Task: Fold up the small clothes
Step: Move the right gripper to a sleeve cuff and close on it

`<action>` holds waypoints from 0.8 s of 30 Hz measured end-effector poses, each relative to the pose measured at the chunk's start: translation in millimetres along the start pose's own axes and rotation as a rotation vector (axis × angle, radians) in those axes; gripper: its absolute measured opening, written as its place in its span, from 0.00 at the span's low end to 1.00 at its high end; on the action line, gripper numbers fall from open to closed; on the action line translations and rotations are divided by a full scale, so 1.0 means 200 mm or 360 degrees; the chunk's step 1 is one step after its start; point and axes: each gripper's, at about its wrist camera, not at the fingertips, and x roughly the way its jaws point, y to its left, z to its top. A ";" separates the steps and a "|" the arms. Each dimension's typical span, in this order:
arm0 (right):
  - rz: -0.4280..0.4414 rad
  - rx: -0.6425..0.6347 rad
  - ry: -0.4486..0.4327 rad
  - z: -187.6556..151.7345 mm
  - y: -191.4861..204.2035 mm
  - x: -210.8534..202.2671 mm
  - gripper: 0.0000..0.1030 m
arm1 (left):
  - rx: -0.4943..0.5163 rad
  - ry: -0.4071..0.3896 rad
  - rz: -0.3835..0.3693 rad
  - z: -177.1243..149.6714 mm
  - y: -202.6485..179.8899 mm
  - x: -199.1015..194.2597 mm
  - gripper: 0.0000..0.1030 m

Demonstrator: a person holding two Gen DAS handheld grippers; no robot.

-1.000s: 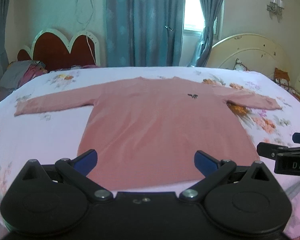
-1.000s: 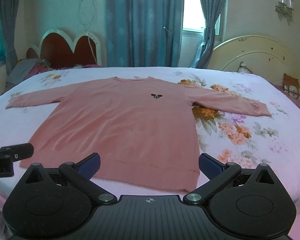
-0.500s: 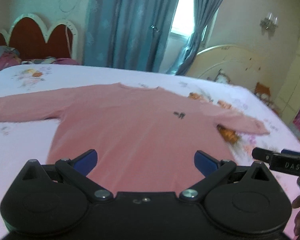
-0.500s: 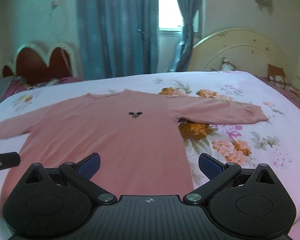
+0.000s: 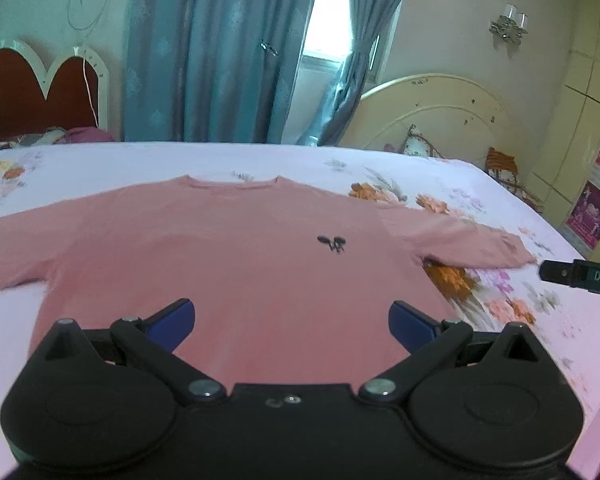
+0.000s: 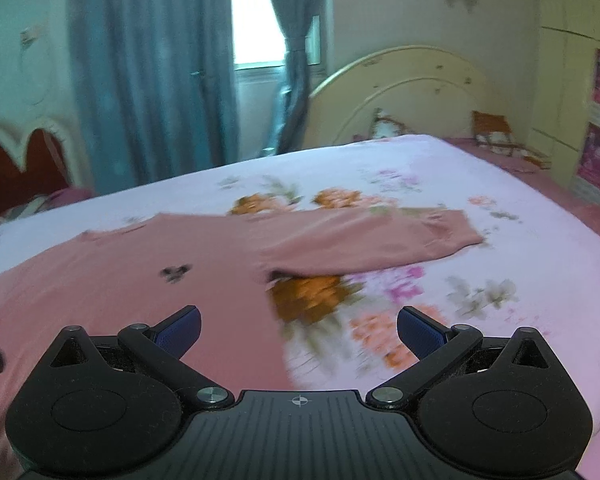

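A pink long-sleeved shirt (image 5: 228,248) lies flat, front up, on the floral bed sheet (image 5: 500,300), sleeves spread out to both sides, with a small black logo (image 5: 332,243) on the chest. My left gripper (image 5: 292,318) is open and empty above the shirt's lower body. My right gripper (image 6: 298,328) is open and empty over the shirt's right edge (image 6: 220,300), with the right sleeve (image 6: 380,236) ahead of it. The right gripper's finger shows at the right edge of the left wrist view (image 5: 576,274).
A cream headboard (image 5: 432,116) stands at the bed's right end, with cushions (image 6: 496,132) by it. A red heart-shaped headboard (image 5: 32,92) and teal curtains (image 5: 220,52) are behind the bed. A wardrobe with pink posters (image 5: 592,216) is on the right.
Both grippers have moved forward and swung to the right over the shirt. The right gripper now faces the right sleeve. Both stay open.
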 end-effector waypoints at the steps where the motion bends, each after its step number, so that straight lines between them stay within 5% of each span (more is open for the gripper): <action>1: -0.0011 0.0037 -0.0005 0.02 -0.04 0.03 1.00 | 0.0005 -0.0045 0.0020 0.01 -0.01 0.03 1.00; 5: -0.0041 0.0180 -0.0023 0.11 -0.27 0.24 0.99 | -0.0094 -0.0110 0.0174 0.08 -0.01 0.16 1.00; 6: -0.0052 0.0188 -0.0032 0.14 -0.32 0.28 0.93 | -0.0094 -0.0103 0.0228 0.10 -0.02 0.20 1.00; 7: -0.0055 0.0205 -0.0014 0.17 -0.38 0.34 0.63 | -0.0082 -0.0079 0.0275 0.12 -0.04 0.24 1.00; 8: -0.0062 0.0255 0.0014 0.20 -0.45 0.41 0.52 | -0.0069 -0.0047 0.0316 0.14 -0.07 0.31 0.99; 15: -0.0093 0.0573 0.0079 0.31 -0.98 0.84 0.50 | -0.0184 -0.0050 0.0417 0.26 -0.22 0.53 1.00; 24: 0.0001 0.0884 0.0189 0.24 -1.36 1.24 0.50 | -0.0062 0.0094 0.0459 0.28 -0.42 0.72 1.00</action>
